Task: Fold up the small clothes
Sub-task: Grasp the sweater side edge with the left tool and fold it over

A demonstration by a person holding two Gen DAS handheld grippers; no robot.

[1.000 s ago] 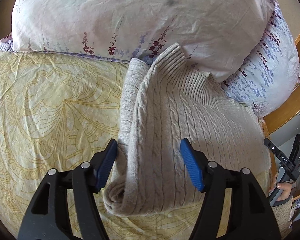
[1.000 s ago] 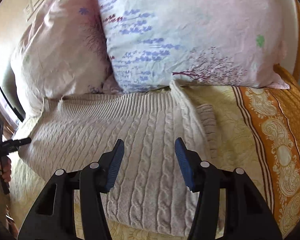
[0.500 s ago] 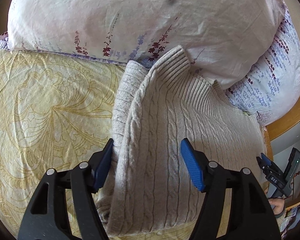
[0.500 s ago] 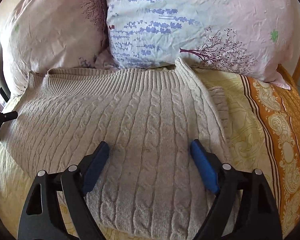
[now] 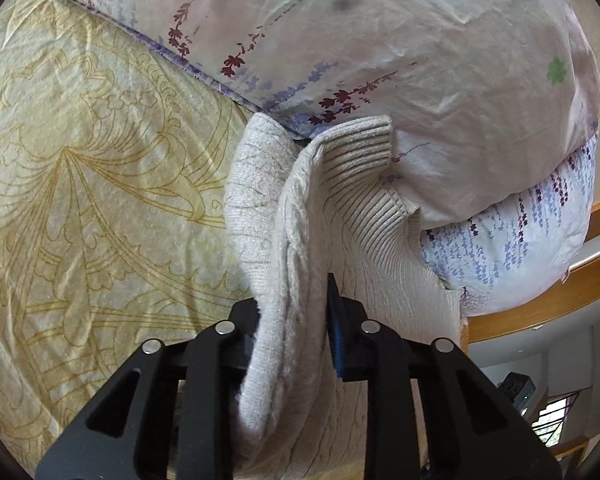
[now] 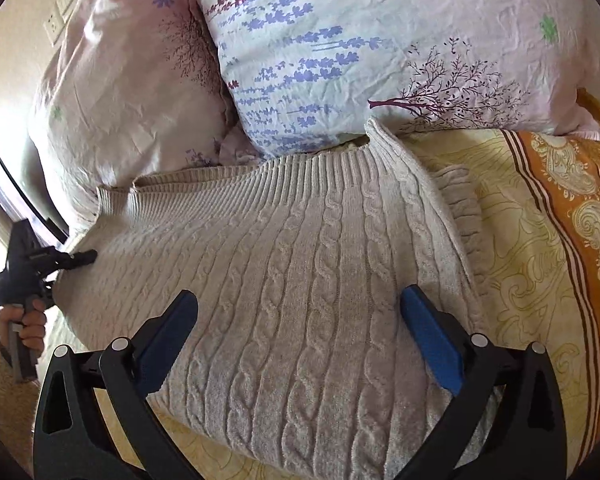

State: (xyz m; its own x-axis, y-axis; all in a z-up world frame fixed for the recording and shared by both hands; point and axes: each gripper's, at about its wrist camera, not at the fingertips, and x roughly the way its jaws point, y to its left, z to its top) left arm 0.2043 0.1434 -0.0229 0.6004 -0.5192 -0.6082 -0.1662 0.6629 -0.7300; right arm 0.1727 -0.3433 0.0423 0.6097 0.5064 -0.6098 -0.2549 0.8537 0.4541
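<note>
Nearest the left wrist camera, a bunched side edge of the beige cable-knit sweater is pinched between the closed fingers of the left gripper, while the right gripper is held wide open over the sweater's middle, gripping nothing. The sweater is spread on the yellow patterned bedspread, with a sleeve seemingly tucked beneath its side. Its ribbed hem reaches the floral pillows beyond, so folding is judged only partly done.
</note>
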